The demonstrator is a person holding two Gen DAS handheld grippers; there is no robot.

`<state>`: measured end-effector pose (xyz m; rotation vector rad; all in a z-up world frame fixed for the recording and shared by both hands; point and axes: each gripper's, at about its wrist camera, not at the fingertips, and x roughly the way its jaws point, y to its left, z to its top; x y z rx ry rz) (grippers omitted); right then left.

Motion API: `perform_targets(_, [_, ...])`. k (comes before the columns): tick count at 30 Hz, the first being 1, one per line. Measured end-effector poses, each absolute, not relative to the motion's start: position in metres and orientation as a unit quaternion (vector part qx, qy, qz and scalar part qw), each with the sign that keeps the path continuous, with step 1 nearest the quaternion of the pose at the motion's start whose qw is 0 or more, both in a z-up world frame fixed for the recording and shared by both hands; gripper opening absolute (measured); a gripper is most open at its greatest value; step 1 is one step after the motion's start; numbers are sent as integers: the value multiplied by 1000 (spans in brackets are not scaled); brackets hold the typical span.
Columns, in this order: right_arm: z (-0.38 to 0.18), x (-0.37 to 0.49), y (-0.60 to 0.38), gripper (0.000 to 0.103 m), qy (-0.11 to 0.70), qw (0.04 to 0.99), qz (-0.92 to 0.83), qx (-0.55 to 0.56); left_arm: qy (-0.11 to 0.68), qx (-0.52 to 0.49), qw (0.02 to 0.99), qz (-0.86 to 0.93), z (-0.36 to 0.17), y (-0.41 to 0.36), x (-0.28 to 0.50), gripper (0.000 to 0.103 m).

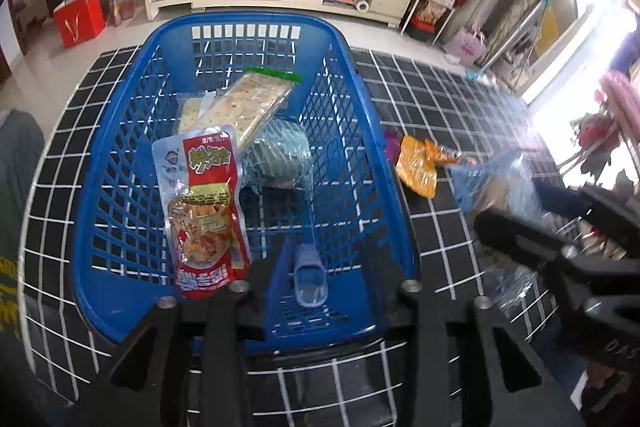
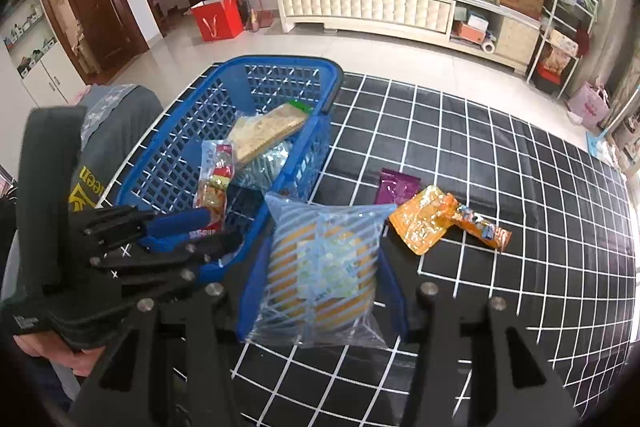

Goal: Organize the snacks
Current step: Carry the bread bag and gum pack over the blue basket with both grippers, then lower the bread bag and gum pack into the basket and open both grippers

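A blue plastic basket (image 1: 120,155) stands on the black grid tablecloth (image 2: 520,207). It holds a long cracker pack (image 1: 248,103), a clear greenish pack (image 1: 280,155) and a red pouch (image 1: 204,211) standing on end. My left gripper (image 1: 320,279) hangs over the basket's near end with its jaws apart. The pouch's lower end is beside its left finger, and the pads do not press on it. Just right of the basket, my right gripper (image 2: 322,287) is shut on a clear blue-striped bag (image 2: 320,267) with a round yellow cake inside.
An orange pouch (image 2: 420,219), an orange stick pack (image 2: 480,227) and a purple pack (image 2: 396,185) lie on the cloth right of the basket. Grey clothing (image 2: 116,131) hangs left of the basket. A hand (image 2: 52,351) holds the left gripper (image 2: 208,231).
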<state>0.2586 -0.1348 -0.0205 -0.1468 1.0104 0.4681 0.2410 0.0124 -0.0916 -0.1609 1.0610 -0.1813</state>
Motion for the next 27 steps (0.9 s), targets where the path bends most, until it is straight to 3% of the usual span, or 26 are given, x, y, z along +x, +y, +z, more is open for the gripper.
perform_targets(13, [5, 258, -102, 57, 457, 847, 263, -64, 453, -89, 886, -50, -37, 57, 211, 51])
perform_targets(15, [6, 260, -92, 57, 456, 845, 271, -64, 442, -86, 892, -43, -28, 66, 205, 57])
perform_targets(27, [-12, 288, -50, 57, 487, 832, 260, -60, 430, -69, 900, -18, -28, 104, 207, 57])
